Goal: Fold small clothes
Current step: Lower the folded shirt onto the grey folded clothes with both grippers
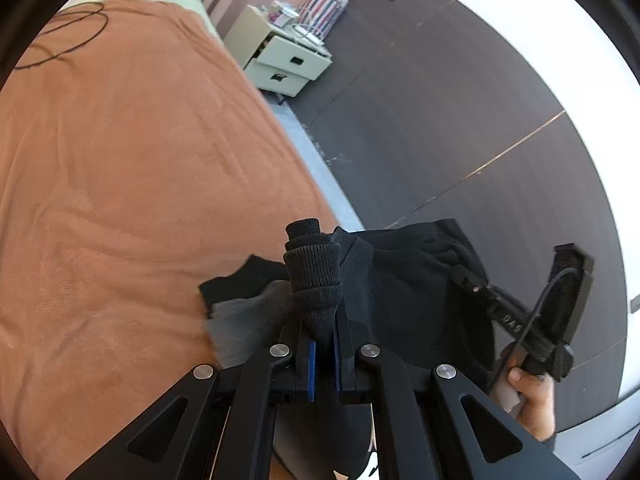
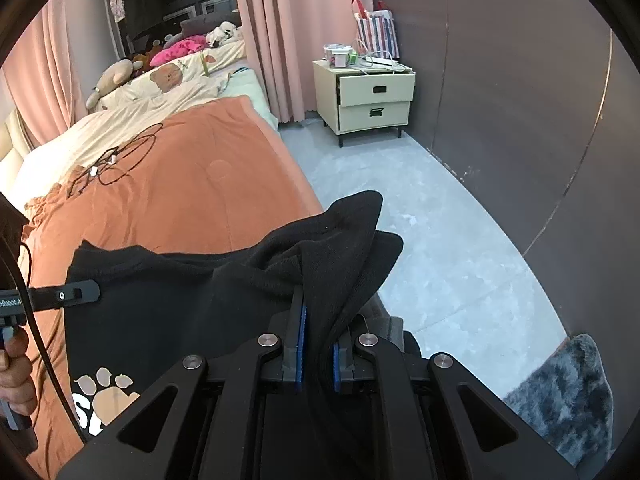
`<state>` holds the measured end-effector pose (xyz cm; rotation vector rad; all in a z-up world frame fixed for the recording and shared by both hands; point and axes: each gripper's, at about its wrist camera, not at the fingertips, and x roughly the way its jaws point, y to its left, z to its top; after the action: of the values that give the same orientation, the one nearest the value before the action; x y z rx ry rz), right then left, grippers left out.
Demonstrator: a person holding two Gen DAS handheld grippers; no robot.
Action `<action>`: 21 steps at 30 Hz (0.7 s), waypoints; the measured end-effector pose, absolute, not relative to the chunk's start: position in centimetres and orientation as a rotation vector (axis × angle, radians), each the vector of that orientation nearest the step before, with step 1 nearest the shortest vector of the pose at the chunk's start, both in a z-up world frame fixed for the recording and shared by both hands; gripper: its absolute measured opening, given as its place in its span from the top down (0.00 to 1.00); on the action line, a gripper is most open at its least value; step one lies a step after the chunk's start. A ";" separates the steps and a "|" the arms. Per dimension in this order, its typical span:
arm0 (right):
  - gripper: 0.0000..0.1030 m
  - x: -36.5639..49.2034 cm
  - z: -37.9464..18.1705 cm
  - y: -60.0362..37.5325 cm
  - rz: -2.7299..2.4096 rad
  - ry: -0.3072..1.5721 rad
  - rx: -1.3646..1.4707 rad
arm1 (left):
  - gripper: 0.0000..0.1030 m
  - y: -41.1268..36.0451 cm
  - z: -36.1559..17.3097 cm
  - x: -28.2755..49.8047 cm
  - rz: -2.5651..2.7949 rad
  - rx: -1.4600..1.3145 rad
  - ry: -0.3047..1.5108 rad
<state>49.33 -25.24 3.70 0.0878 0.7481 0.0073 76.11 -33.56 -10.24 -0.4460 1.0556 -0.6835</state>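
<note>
Left gripper clamped on the ribbed cuff of a small black knit sweatshirt with paw print; right gripper clamped on another bunched edge of it. Garment hangs stretched between both, over the near edge of the orange bedspread, long axis running gripper to gripper, neither nearer.

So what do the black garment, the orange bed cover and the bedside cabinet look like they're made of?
Black garment: soft knit, probably cotton fleece; its ribbed cuff shows knit rows, matte.
Orange bed cover: brushed, suede-like fabric, matte, softly creased.
Bedside cabinet: smooth cream panels, likely painted or laminated board.
</note>
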 end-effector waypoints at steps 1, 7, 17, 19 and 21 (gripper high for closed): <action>0.94 49.6 3.5 -25.3 0.000 0.750 0.078 | 0.94 -33.5 -11.0 76.3 -0.661 -0.443 1.077; 0.79 50.3 3.0 -26.9 -0.076 0.837 0.099 | 0.88 -33.3 -12.5 76.1 -0.624 -0.401 1.136; 0.57 45.1 7.1 -27.1 -0.031 0.759 0.053 | 0.63 -32.2 -8.8 74.6 -0.530 -0.325 1.003; 0.57 45.0 6.9 -26.0 0.019 0.784 0.023 | 0.63 -32.5 -8.5 74.2 -0.547 -0.309 0.986; 0.57 45.6 5.9 -25.5 0.052 0.831 -0.007 | 0.63 -33.2 -8.6 74.3 -0.581 -0.286 0.991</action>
<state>45.55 -25.52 5.91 -0.0067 0.8309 0.0524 74.28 -33.19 -8.62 -0.2860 0.9910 -0.5815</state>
